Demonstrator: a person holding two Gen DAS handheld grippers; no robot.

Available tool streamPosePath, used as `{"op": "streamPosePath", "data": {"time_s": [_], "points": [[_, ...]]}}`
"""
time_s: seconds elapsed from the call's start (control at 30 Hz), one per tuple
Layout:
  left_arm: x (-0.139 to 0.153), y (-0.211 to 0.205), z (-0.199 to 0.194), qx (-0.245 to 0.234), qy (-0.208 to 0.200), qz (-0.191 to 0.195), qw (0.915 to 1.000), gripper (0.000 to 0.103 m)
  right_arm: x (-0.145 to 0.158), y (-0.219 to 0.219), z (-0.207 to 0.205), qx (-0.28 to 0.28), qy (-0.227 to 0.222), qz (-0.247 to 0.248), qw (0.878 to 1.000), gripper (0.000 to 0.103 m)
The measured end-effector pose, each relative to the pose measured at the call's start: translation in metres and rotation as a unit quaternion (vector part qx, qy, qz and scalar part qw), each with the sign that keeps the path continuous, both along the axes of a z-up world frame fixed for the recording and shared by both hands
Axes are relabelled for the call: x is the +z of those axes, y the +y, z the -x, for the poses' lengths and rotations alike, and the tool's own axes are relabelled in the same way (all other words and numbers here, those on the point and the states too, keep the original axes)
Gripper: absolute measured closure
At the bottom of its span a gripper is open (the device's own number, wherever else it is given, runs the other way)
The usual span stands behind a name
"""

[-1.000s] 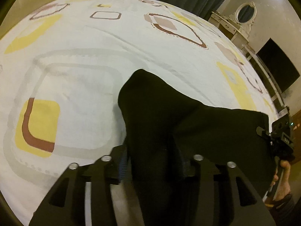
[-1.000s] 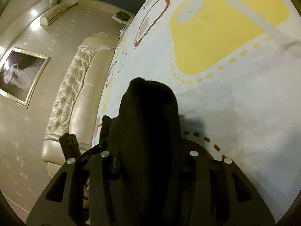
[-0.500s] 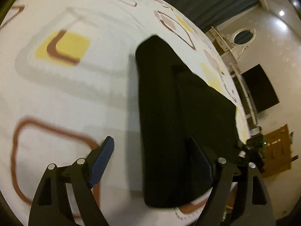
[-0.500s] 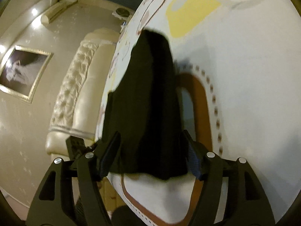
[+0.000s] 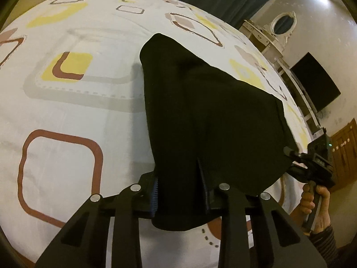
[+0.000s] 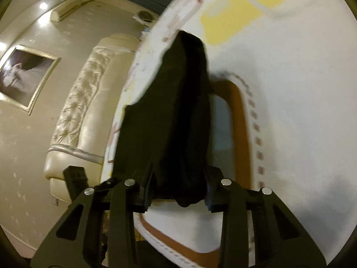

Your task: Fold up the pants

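Note:
The black pants (image 5: 200,111) lie folded in a long band on the patterned bed sheet (image 5: 67,111). My left gripper (image 5: 180,192) has its jaws closing on the near end of the band, and the blue pads press the cloth on both sides. In the right wrist view the pants (image 6: 174,111) run away from me, bunched. There my right gripper (image 6: 177,192) is closing on their other near corner, with the cloth filling the gap. The right gripper (image 5: 316,163), held by a hand (image 5: 312,203), also shows at the left view's right edge.
The white sheet (image 6: 290,89) with yellow and brown squares spreads wide around the pants. A cream tufted headboard (image 6: 73,111) and a framed picture (image 6: 24,76) stand on one side. A dressing table with an oval mirror (image 5: 283,24) and a dark screen (image 5: 314,80) stand on the other.
Both grippers held the pants a second ago, then stood open and pulled back from the lying cloth. Now both have closed on its near end.

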State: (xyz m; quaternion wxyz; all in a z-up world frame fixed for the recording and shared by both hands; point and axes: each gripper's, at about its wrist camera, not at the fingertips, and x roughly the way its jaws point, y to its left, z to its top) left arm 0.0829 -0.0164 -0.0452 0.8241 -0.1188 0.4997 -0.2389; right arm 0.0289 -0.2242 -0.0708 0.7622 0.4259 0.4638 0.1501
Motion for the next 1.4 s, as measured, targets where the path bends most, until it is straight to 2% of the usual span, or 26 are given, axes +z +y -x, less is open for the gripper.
{"op": "streamPosePath", "data": {"time_s": [0.07, 0.37, 0.63, 0.77, 0.93, 1.0, 1.07, 1.23, 1.4], "points": [[-0.003, 0.000, 0.000, 0.000, -0.004, 0.002, 1.0000, 0.072, -0.013, -0.007, 0.003, -0.010, 0.001, -0.025, 1.000, 0.068], [-0.005, 0.002, 0.002, 0.003, -0.010, 0.002, 0.9999, 0.070, -0.014, -0.004, 0.003, -0.016, -0.003, -0.020, 1.000, 0.066], [-0.002, 0.002, 0.008, 0.004, -0.018, -0.018, 0.9997, 0.065, -0.014, -0.005, 0.012, -0.031, -0.004, -0.031, 0.999, 0.060], [0.005, -0.001, 0.015, 0.008, -0.033, -0.045, 0.9984, 0.060, -0.013, -0.010, 0.022, -0.044, 0.001, -0.041, 0.998, 0.057], [0.017, -0.004, 0.037, 0.030, -0.064, -0.089, 0.9935, 0.041, -0.010, -0.016, 0.041, -0.055, 0.013, -0.042, 0.998, 0.056], [0.022, -0.005, 0.047, 0.043, -0.076, -0.104, 0.9907, 0.028, -0.006, -0.016, 0.053, -0.053, 0.022, -0.018, 0.998, 0.056], [0.025, -0.006, 0.056, 0.045, -0.080, -0.111, 0.9895, 0.028, 0.002, -0.012, 0.064, -0.051, 0.028, 0.009, 0.998, 0.054], [0.034, -0.014, 0.080, 0.045, -0.083, -0.121, 0.9882, 0.025, 0.023, 0.006, 0.087, -0.050, 0.028, 0.088, 0.994, 0.028], [0.051, -0.020, 0.109, 0.053, -0.112, -0.137, 0.9828, 0.021, 0.042, 0.038, 0.097, -0.049, 0.036, 0.186, 0.981, 0.018]]}}
